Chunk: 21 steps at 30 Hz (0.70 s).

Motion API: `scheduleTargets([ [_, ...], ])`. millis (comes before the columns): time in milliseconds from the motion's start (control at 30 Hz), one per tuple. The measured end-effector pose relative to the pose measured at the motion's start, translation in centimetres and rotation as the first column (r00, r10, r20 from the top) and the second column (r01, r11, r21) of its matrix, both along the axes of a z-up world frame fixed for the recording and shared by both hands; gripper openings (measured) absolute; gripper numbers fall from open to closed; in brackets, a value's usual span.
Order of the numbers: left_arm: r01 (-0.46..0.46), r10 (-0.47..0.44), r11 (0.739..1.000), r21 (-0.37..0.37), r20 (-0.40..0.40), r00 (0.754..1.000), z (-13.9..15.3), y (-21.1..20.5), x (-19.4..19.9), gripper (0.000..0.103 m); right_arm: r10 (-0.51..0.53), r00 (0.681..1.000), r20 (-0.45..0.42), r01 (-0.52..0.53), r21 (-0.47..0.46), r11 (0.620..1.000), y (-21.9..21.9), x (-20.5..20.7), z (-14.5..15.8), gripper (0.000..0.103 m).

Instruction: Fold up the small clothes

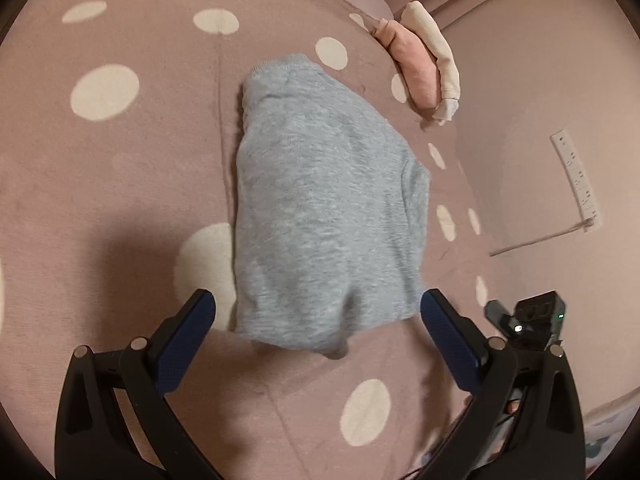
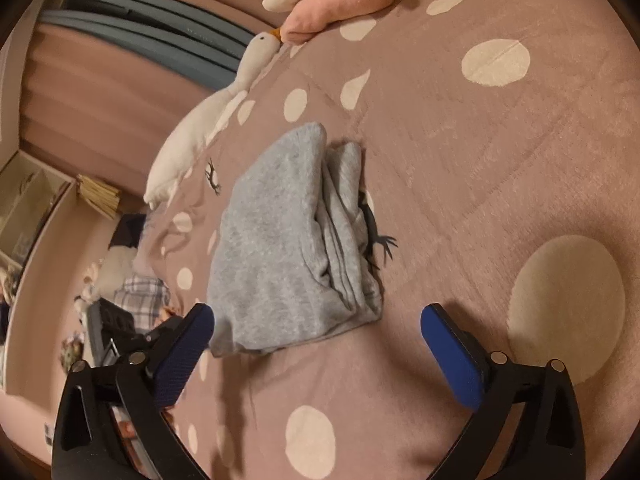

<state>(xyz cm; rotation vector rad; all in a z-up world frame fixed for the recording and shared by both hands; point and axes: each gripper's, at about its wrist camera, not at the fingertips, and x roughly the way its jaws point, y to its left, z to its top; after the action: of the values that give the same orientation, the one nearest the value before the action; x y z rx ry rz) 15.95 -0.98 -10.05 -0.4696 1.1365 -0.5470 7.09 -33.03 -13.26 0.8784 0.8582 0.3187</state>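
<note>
A folded light grey garment [image 1: 320, 208] lies on the pink polka-dot bedspread [image 1: 120, 200]. My left gripper [image 1: 318, 316] is open and empty, its blue pads on either side of the garment's near edge, just above it. In the right wrist view the same grey garment [image 2: 280, 248] shows its stacked folded layers on the right side. My right gripper [image 2: 318, 320] is open and empty, hovering at the garment's near corner. The other gripper's body shows at the right edge of the left wrist view [image 1: 536, 320].
A pink folded garment [image 1: 412, 68] and a cream one [image 1: 436, 48] lie stacked at the bed's far edge. A white goose plush [image 2: 208, 128] lies along the bed edge. A white power strip [image 1: 576, 176] lies on the floor. Clutter and shelves stand beyond the bed.
</note>
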Motion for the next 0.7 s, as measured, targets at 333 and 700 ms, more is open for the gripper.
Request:
scheduleTargets([
  [333,0.027,-0.029,0.998,-0.053,-0.040,0.999,-0.5,0.4,1.2,0.103,0.014,1.000,-0.008,-0.015,-0.066,0.998,0.0,1.3,0.5,0.102],
  [700,0.057,-0.067,0.993,-0.103,-0.096,0.993,-1.2,-0.7,2.8,0.103,0.073,0.997,-0.028,-0.074,-0.018,0.997,-0.1,2.9,0.1,0.102],
])
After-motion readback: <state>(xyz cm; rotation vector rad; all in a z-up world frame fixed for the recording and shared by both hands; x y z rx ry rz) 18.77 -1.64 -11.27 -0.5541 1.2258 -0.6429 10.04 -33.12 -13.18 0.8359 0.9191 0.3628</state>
